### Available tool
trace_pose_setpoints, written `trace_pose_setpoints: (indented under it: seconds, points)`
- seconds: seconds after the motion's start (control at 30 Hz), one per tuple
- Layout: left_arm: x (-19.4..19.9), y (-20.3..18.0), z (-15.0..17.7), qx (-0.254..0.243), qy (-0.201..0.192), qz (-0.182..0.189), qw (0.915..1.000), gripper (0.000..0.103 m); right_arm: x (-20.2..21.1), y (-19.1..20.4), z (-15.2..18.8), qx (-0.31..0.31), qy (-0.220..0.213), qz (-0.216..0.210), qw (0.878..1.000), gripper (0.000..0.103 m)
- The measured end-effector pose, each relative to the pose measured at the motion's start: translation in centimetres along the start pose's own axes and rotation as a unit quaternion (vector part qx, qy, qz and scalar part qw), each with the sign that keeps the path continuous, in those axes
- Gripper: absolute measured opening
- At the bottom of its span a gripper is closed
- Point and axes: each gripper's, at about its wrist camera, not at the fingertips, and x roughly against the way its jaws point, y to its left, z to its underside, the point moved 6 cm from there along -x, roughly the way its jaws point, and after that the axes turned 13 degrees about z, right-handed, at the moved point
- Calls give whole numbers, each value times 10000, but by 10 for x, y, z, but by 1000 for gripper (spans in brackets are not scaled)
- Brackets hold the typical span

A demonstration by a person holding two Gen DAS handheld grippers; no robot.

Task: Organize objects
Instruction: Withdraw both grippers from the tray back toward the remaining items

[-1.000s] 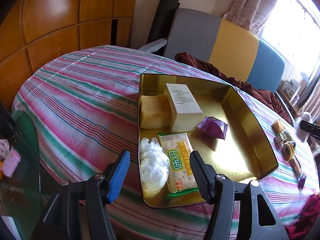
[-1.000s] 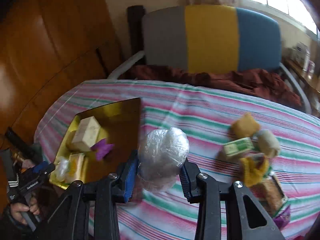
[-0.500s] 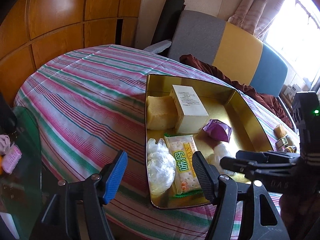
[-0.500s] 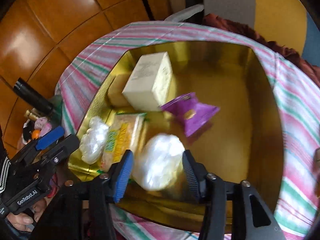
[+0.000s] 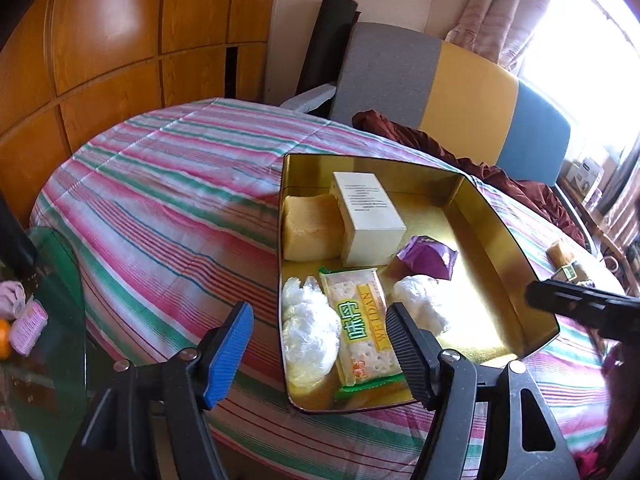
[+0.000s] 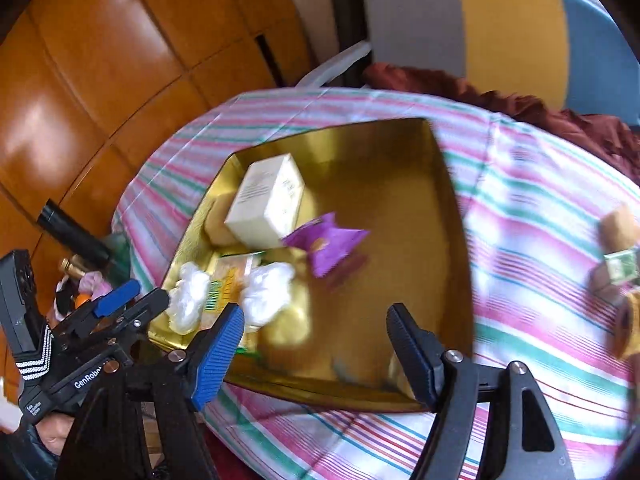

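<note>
A gold tray (image 5: 496, 216) (image 6: 400, 220) on the striped tablecloth holds a bread cube (image 5: 312, 228), a white box (image 5: 370, 216), a purple packet (image 5: 428, 258), a cracker pack (image 5: 362, 324) and a clear-wrapped white bundle (image 5: 308, 328). A second white wrapped bundle (image 5: 420, 304) (image 6: 266, 292) lies loose on the tray floor right of the crackers. My right gripper (image 6: 316, 340) hovers over the tray's near side, its jaws opening with nothing between them. My left gripper (image 5: 320, 354) stands open above the tray's near corner, gripping nothing.
Several small snacks, among them a bread cube (image 6: 620, 228) and a green-and-white pack (image 6: 620, 268), lie on the cloth right of the tray. A grey, yellow and blue chair (image 5: 460, 76) stands behind the table. A glass side table (image 5: 52, 312) sits at the left.
The right gripper carried the white wrapped bundle from over the cloth to the tray, opened and let it go; it now rests in the tray. The left gripper barely moved.
</note>
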Motion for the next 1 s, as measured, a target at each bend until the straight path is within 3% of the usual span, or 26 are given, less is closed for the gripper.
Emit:
trace_pose_setpoints:
  seconds: [0.37,0.67,0.77,0.9,1.0]
  points:
    - [7,-34,-1,-593,-108,51,9982,73,30,-101,9,-776,-157,749,9940,80]
    - [1,-70,5,-939,50,184,9954,73,61,-218,9,-1623,-424,1542,9737,80]
    - [-1,-85,7,-1108,105,270,9934,73,70,-268,13,-2010,-563,2048,9563,80]
    - [-6,-111,9,-1361,173,443,9896,73,81,-340,37,-2846,-714,2543,9215,80]
    - [-13,-132,10,-1524,240,546,9865,73,85,-383,64,-3978,-644,2365,8841,80]
